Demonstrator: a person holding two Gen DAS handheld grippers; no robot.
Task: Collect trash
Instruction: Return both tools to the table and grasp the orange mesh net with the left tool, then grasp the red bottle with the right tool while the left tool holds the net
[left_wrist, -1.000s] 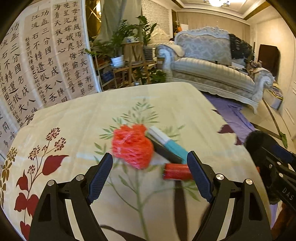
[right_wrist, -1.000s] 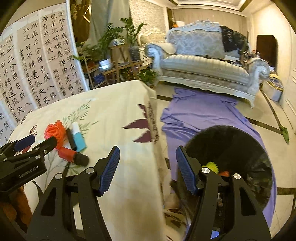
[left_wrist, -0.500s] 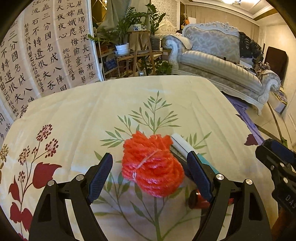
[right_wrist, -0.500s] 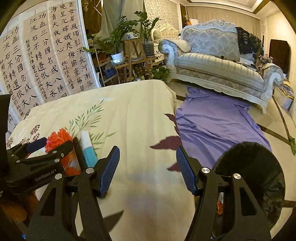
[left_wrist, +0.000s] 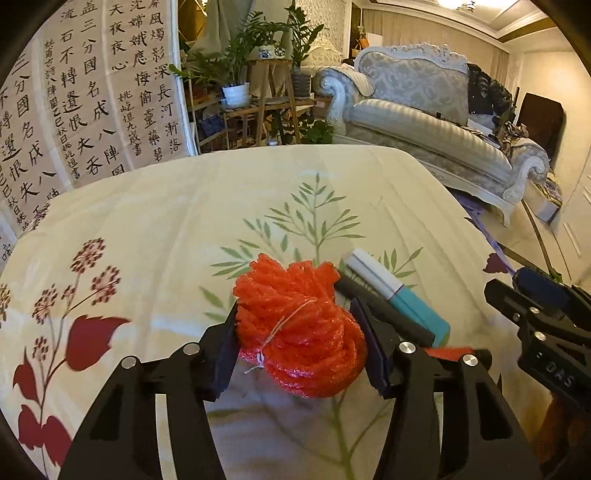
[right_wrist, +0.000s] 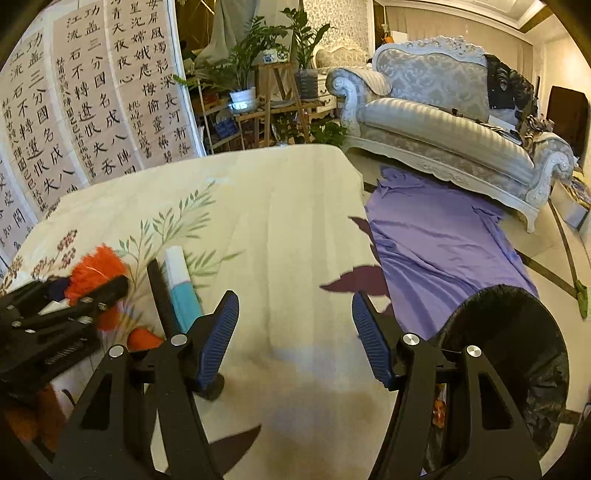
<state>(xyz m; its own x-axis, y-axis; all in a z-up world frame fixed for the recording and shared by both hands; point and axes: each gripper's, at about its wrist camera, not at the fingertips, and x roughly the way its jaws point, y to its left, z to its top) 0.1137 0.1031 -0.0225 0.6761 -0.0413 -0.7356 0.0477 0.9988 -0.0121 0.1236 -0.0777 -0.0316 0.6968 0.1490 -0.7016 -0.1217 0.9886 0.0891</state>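
A: Trash first: the orange net ball (left_wrist: 299, 328) lies on the flowered tablecloth (left_wrist: 177, 221), between the pads of the left gripper (left_wrist: 300, 334), whose jaws have just been closing and now press its sides.

B: What lies beside it?

A: A black stick (left_wrist: 384, 312) and a white and teal tube (left_wrist: 399, 295), touching each other, just right of the ball.

B: And the right gripper (right_wrist: 293, 332)?

A: Its jaws stand apart over bare cloth, holding nothing. The black bin (right_wrist: 517, 339) stands on the floor beside the table.
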